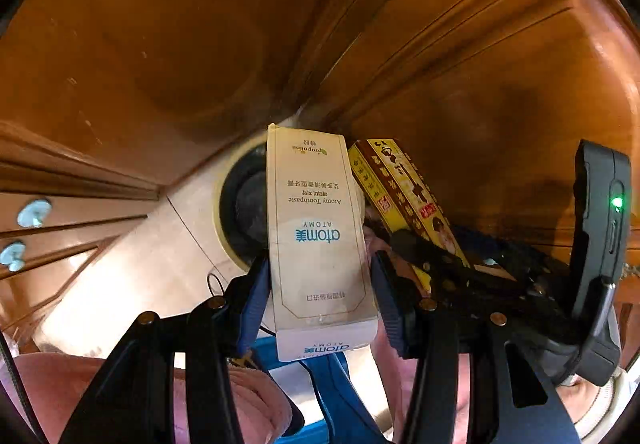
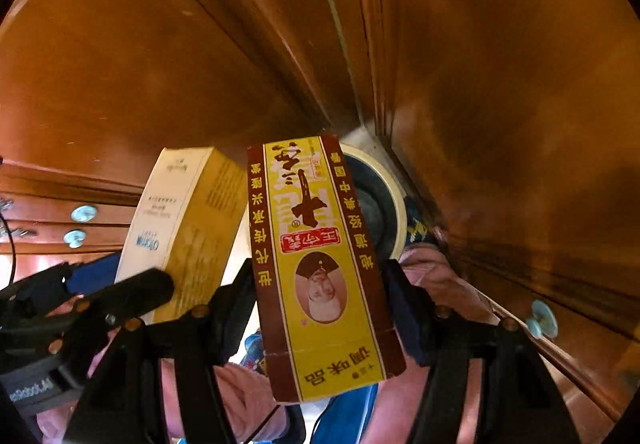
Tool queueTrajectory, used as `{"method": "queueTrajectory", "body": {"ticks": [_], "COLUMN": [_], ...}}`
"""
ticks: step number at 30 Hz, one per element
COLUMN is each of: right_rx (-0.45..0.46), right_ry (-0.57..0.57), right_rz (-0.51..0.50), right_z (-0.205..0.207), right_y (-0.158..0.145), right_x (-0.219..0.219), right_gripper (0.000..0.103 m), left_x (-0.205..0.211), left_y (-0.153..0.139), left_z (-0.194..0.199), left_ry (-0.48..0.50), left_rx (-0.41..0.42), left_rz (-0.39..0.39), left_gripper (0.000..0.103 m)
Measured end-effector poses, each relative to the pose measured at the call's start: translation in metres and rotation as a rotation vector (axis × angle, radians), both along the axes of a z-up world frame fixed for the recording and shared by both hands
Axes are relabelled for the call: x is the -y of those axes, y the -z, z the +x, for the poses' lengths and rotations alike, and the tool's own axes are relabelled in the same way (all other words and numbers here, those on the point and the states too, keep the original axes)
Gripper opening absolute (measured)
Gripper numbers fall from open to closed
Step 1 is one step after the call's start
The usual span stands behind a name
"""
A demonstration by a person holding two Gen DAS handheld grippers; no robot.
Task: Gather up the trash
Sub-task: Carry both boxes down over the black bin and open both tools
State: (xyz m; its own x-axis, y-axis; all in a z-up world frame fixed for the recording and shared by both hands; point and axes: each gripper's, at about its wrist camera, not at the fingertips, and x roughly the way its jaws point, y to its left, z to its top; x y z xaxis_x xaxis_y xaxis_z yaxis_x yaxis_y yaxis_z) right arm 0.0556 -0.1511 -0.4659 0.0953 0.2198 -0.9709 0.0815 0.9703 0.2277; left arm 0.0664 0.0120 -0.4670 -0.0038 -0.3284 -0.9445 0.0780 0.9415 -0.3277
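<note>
Our left gripper (image 1: 320,284) clamped the white toothpaste box (image 1: 318,240), right gripper (image 2: 322,304) clamped the yellow seasoning box (image 2: 320,268), both over the bin (image 1: 240,215); only the right view showed a third knob (image 2: 542,318).

Orange-brown wooden cabinet doors (image 1: 400,43) fill the view from nine through three o'clock. Pale round knobs (image 1: 34,212) sit at nine o'clock. Pink fabric (image 1: 256,400) lies at six o'clock.

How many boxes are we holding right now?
2. The white toothpaste box is clamped in the left gripper; the yellow seasoning box is in the right gripper. Others may be out of view.
</note>
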Motion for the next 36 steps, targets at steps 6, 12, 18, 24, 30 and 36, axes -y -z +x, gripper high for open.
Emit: {"method": "queueTrajectory", "body": {"ticks": [6,12,18,24,30,36], "right_rx": [-0.057,-0.066,-0.060,-0.071,-0.043,0.006], "right_ry": [0.042,0.058,0.073,0.086,0.092,0.088], "right_rz": [0.025,0.032,0.041,0.042,0.043,0.037], "right_z": [0.011,0.012,0.015,0.016,0.016,0.015], "right_y": [0.022,0.026,0.022,0.024,0.017,0.002], "right_x": [0.009,0.008,0.009,0.008,0.011,0.012], "right_gripper": [0.061,0.061,0.061,0.061,0.061,0.061], "left_x": [0.010,0.014,0.013,0.014,0.012,0.006], "left_y": [0.018,0.022,0.023,0.024,0.008,-0.004], "left_z": [0.007,0.007,0.008,0.015,0.018,0.013], "left_ry": [0.011,0.017,0.025,-0.001,-0.012,-0.026], "left_rx": [-0.033,-0.053,-0.074,-0.097,-0.071,0.000], "left_rz": [0.015,0.028,0.051,0.075,0.088,0.072], "left_gripper": [0.049,0.049,0.050,0.064,0.078,0.084]}}
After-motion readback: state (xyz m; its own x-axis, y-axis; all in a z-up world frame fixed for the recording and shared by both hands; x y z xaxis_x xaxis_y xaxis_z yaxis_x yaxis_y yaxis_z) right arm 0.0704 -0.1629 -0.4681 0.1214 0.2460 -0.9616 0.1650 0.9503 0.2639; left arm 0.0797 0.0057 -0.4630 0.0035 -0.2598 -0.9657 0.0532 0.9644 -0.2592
